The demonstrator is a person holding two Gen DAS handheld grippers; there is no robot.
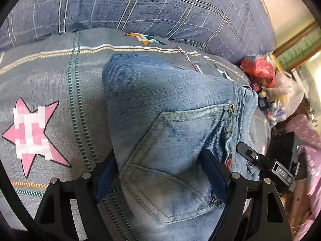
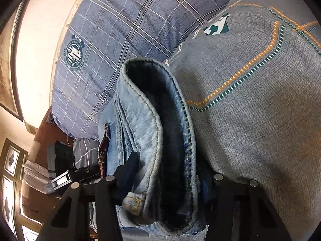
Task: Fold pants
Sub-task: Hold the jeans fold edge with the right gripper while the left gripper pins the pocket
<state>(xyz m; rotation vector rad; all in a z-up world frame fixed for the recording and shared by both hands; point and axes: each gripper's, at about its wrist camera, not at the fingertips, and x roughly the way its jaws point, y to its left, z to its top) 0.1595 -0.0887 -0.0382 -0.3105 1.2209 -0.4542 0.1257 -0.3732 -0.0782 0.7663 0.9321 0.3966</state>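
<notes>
Nearest the left wrist camera, the left gripper (image 1: 160,172) straddles a thick fold of the jeans (image 1: 170,120), its blue-padded fingers (image 1: 106,178) set wide on either side of the denim at the back pocket (image 1: 176,160). The cloth bulges between the fingers and fills the gap, but the frames do not settle whether the pads actually press on it. The jeans lie in a bundle on a grey bedspread (image 1: 50,76) printed with a pink star (image 1: 34,134), in front of a blue plaid quilt (image 1: 150,6).

In the right wrist view, the right gripper (image 2: 166,182) has the open hem of a trouser leg (image 2: 160,130) between its fingers, the dark lining showing inside. Its left finger (image 2: 128,168) lies against the outer denim; the other is mostly hidden behind the hem, so a firm clamp cannot be confirmed. The left gripper's body (image 2: 66,177) shows just beside the denim.
</notes>
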